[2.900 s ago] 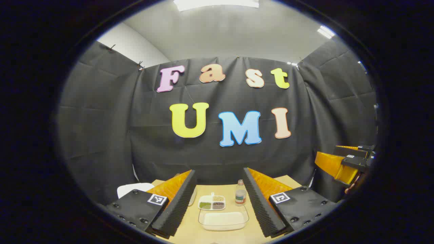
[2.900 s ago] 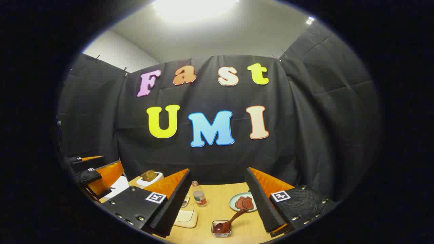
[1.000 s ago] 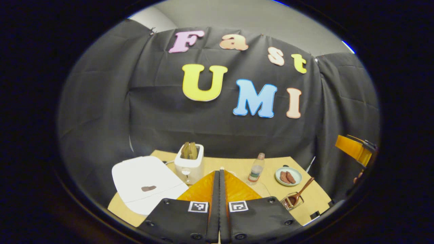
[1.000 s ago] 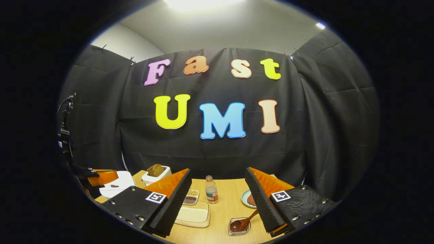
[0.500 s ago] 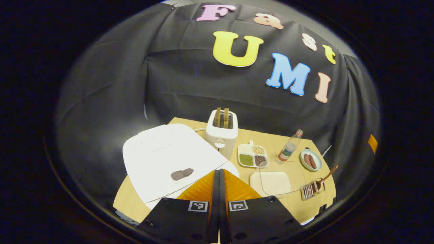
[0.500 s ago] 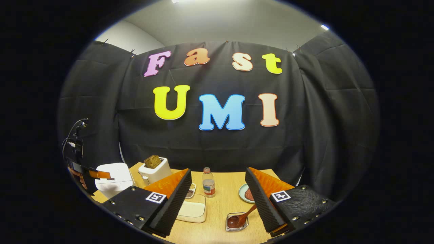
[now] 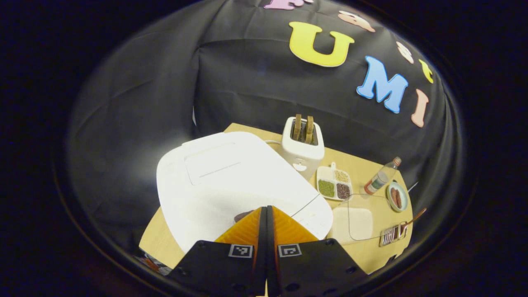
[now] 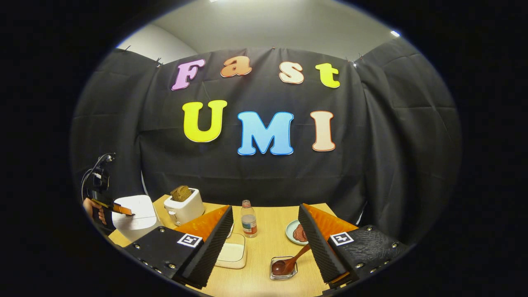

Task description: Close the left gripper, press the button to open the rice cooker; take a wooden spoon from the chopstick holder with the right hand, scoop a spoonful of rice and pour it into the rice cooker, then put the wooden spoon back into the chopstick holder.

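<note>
Left gripper [image 7: 264, 211]: fingers pressed together with nothing between them, tips over the front of the closed white rounded rice cooker [image 7: 231, 181], at its dark button [image 7: 241, 215]; contact cannot be confirmed. Right gripper [image 8: 264, 243]: fingers spread wide, empty, above the light wooden table [image 8: 264, 268]. Between them, nearest, a brown wooden spoon [image 8: 288, 264] leans in a small clear chopstick holder [image 8: 283, 269]. Left of that sits a clear rectangular container of white rice [image 8: 233, 252]. Farther back: a white toaster [image 8: 183, 206].
</note>
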`<act>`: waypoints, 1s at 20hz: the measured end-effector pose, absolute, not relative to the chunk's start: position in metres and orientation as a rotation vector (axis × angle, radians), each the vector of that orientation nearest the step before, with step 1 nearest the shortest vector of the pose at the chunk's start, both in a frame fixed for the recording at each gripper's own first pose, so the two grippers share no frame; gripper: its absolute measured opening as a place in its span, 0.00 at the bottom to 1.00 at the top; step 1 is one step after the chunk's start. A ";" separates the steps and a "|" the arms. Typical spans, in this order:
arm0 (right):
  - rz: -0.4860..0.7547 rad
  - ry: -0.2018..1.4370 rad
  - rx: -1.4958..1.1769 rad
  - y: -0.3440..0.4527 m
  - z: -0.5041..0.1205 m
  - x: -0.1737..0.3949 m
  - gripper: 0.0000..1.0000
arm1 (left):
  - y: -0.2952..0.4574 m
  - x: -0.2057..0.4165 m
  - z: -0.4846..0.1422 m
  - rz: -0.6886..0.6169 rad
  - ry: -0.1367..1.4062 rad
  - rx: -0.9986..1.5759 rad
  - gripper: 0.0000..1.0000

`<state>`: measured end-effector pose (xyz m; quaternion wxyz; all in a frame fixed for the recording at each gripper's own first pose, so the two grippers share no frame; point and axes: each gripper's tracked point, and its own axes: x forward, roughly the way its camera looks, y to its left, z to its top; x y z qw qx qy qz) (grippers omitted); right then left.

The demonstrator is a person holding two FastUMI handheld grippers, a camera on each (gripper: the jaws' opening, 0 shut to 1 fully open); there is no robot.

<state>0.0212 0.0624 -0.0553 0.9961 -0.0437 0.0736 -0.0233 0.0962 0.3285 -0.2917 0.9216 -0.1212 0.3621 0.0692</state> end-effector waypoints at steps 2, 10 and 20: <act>-0.049 0.140 -0.078 0.060 -0.053 0.021 0.97 | 0.333 0.101 -0.292 0.149 0.732 -0.220 0.09; -0.037 0.132 -0.081 0.062 -0.055 0.020 0.97 | 0.349 0.114 -0.238 0.228 0.594 -0.176 0.09; -0.039 0.102 -0.077 0.051 -0.053 0.022 0.96 | 0.333 0.075 -0.045 0.261 0.084 -0.093 0.82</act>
